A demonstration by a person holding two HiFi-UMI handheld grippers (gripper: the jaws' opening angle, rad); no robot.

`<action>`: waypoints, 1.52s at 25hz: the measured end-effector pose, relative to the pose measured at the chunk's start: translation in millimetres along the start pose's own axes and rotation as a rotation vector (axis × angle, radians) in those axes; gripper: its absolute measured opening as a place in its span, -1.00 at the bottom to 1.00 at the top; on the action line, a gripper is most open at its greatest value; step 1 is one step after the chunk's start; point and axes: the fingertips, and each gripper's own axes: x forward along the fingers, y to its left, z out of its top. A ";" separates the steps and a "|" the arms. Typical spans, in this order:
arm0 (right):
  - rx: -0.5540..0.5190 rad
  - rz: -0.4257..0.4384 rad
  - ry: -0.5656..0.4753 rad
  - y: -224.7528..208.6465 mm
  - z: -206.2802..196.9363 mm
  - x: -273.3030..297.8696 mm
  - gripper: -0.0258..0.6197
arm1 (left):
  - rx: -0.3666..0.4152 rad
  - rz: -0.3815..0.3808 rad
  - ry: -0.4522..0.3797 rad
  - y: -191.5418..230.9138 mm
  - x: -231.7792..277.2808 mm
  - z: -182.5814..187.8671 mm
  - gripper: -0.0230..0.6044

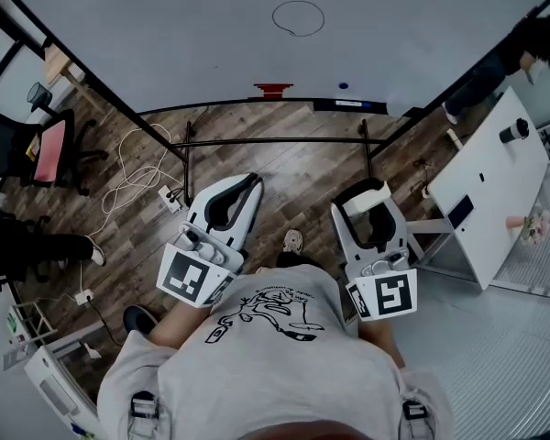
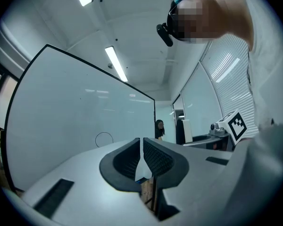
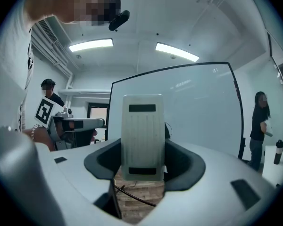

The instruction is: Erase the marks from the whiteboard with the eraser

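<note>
The whiteboard (image 1: 211,35) stands ahead of me with one thin circle mark (image 1: 298,18) drawn near its top middle. That circle (image 2: 104,139) also shows in the left gripper view, on the board (image 2: 61,121). My right gripper (image 3: 142,163) is shut on a white rectangular eraser (image 3: 142,131) with two dark strips, held upright between the jaws and away from the board (image 3: 188,107). From the head view the right gripper (image 1: 371,192) and the eraser (image 1: 362,201) hang low in front of me. My left gripper (image 1: 243,186) is shut and holds nothing (image 2: 142,147).
The board's tray carries a red item (image 1: 273,89), a small blue dot (image 1: 343,86) and a dark block (image 1: 348,104). The stand's legs (image 1: 275,141) cross the wood floor. An office chair (image 1: 46,145) and cables (image 1: 133,177) lie left, a white table (image 1: 495,181) right. A person (image 3: 259,126) stands at the right.
</note>
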 end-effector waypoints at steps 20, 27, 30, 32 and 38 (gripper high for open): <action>-0.010 0.075 0.007 -86.1 -7.6 47.7 -0.11 | 0.015 0.103 0.015 16.1 84.5 -11.5 -0.81; -0.011 0.089 0.019 -87.5 -5.8 71.5 -0.11 | 0.013 0.108 0.023 36.3 94.0 -11.7 -0.81; -0.018 0.086 0.017 -86.4 -4.7 86.2 -0.11 | 0.014 0.101 0.015 49.3 99.4 -12.4 -0.81; -0.026 0.084 0.016 -84.6 -3.2 98.1 -0.11 | 0.013 0.097 0.010 60.9 103.1 -12.7 -0.81; -0.049 0.073 0.015 -77.7 3.8 146.1 -0.11 | 0.007 0.075 -0.001 104.8 115.3 -10.7 -0.81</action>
